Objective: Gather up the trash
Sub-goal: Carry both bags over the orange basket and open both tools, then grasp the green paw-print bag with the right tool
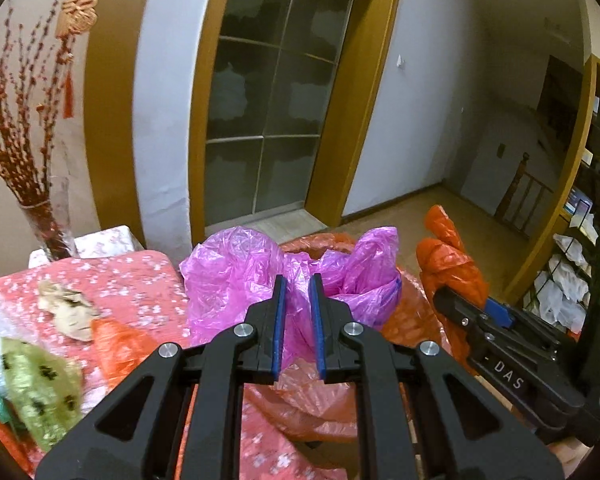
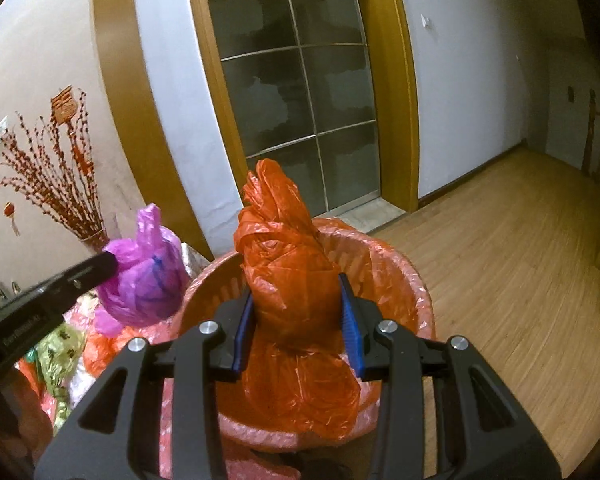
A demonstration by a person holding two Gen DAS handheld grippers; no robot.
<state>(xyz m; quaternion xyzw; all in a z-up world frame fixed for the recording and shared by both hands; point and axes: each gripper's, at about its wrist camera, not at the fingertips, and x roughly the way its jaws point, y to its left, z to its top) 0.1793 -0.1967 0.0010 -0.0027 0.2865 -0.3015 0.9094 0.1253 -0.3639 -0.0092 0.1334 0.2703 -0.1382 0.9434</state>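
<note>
- Right gripper (image 2: 298,322) clamps a crumpled orange bag (image 2: 288,276), held upright directly over the lined bin (image 2: 404,280).
- Left gripper (image 1: 299,322), narrowed on a pink bag (image 1: 236,280), waits left of the bin, beside the table (image 1: 140,280).

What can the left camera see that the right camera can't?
Only the left wrist view shows the shelves with white things and the crumpled paper on the pink table. Only the right wrist view shows the bin's whole rim and the long wooden floor. Both show the pink bag in the left gripper, the orange bag in the right gripper, and the glass door.
</note>
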